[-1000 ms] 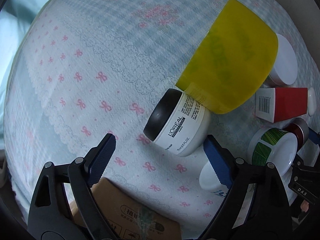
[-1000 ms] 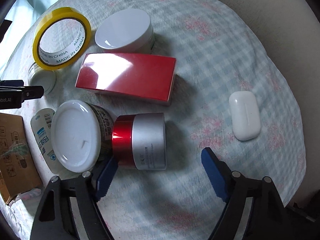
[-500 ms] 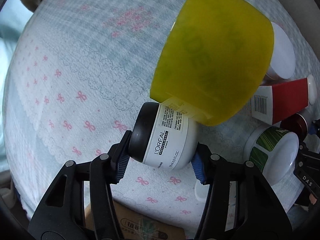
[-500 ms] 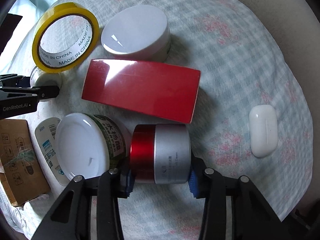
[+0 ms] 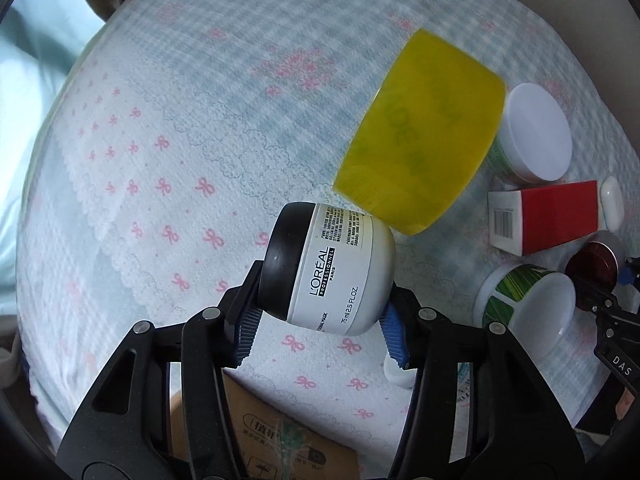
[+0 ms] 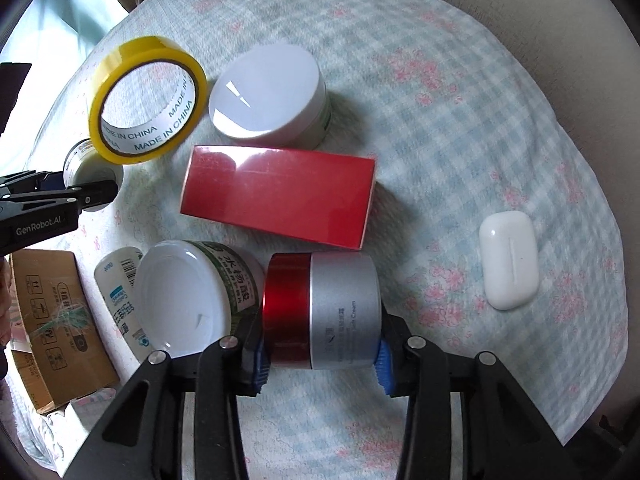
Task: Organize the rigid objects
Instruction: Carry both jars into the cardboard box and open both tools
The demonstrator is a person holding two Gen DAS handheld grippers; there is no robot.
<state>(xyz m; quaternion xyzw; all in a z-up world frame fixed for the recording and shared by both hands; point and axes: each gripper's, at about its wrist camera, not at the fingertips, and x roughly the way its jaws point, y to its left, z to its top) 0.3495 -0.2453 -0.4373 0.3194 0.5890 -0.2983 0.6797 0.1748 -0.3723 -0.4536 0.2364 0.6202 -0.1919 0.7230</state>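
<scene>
Checked cloth point(image 6: 440, 92) | left tongs point(image 5: 320, 320) clamp white jar point(image 5: 340, 268) | right tongs point(image 6: 320, 356) clamp red-silver jar point(image 6: 320, 312), base hidden

I note a checked, bow-printed cloth point(image 6: 420, 128) covering the surface. Lying on it: a red box point(image 6: 280, 196) at centre, a white-lidded jar point(image 6: 268, 96) above it, a white case point(image 6: 509, 256) at right, a cardboard box point(image 6: 52, 320) at lower left.
</scene>
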